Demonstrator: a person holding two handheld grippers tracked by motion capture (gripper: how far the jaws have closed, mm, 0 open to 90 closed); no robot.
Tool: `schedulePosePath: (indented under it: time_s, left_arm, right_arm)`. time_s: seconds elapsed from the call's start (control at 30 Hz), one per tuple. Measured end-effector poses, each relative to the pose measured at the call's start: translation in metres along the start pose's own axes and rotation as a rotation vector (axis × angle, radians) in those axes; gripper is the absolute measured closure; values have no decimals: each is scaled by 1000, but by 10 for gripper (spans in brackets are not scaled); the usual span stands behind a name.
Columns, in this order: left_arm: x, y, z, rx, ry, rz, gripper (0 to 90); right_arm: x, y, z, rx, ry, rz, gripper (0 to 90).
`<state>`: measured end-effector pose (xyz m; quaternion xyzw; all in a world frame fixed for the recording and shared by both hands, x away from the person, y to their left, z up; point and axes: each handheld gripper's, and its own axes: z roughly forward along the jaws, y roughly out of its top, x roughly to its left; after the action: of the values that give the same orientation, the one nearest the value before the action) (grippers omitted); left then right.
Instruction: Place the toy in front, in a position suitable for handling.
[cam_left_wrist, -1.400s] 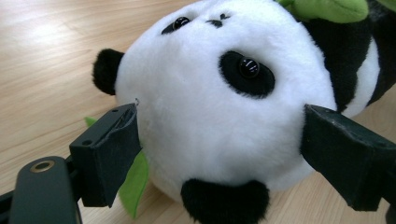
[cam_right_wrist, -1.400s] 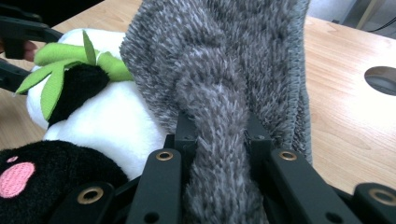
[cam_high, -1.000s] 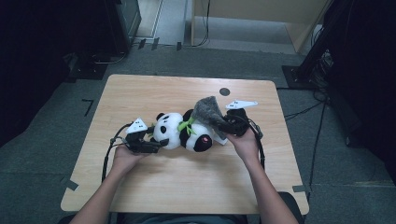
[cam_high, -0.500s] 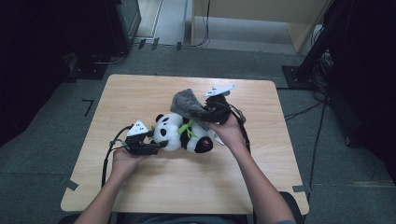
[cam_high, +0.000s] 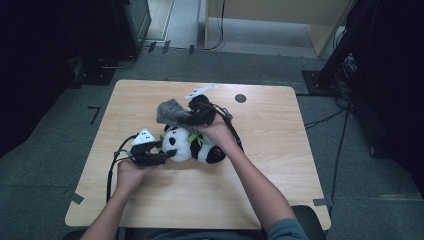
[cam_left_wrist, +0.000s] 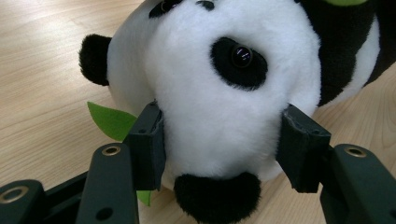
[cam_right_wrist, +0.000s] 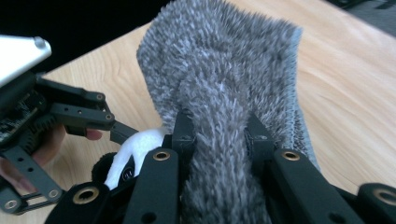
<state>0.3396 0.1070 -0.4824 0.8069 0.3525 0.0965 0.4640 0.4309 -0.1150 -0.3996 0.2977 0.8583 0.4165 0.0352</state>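
Panda (cam_high: 192, 146) lies on its side near the middle of the desk (cam_high: 270, 170), its head clamped between the jaws of the left hand-held gripper (cam_high: 167, 155); in the left gripper view the two pads press into the white plush of the panda (cam_left_wrist: 224, 107) on either side of the head, with one black ear just below them and a green leaf (cam_left_wrist: 112, 120) poking out beside the left pad. The right hand-held gripper (cam_high: 192, 117) sits just behind the panda and is pinched on a grey cloth (cam_high: 170, 111); in the right gripper view the jaws bite a fold of the cloth (cam_right_wrist: 224, 93), whose fuzzy pile bunches up between them and spreads wider beyond the tips. The left hand-held gripper (cam_right_wrist: 122, 133) shows at the left of that view with a bit of the white plush beside it.

The desk is light wood with rounded corners, and a small dark round mark (cam_high: 240, 98) lies near its far edge. Cables (cam_high: 112, 172) trail from each hand-held gripper across the wood. Grey carpet (cam_high: 45, 165) surrounds the desk, with tape marks (cam_high: 94, 112) on it. A dark cabinet (cam_high: 131, 22) stands at the far left, a pale wooden unit (cam_high: 280, 15) at the back, and a black stand (cam_high: 337, 55) with cables at the far right.
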Motion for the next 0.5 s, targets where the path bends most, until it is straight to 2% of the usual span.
schedulePosePath:
  time_s: [0.07, 0.23, 0.33, 0.4, 0.5]
  left_arm:
    - [0, -1, 1, -3, 6, -2, 413]
    - [-1, -2, 1, -1, 14, 2, 413]
    - [-1, -2, 2, -4, 16, 3, 413]
    - [-1, -3, 2, -6, 17, 3, 413]
    - [-1, -3, 2, -6, 21, 1, 413]
  right_arm:
    - [1, 1, 10, 26, 3, 6, 720]
    - [-5, 2, 19, 53, 35, 35, 684]
    - [-5, 2, 21, 75, 34, 0, 677]
    - [-5, 2, 21, 80, 33, -2, 673]
    - [-7, 2, 23, 88, 26, 35, 623]
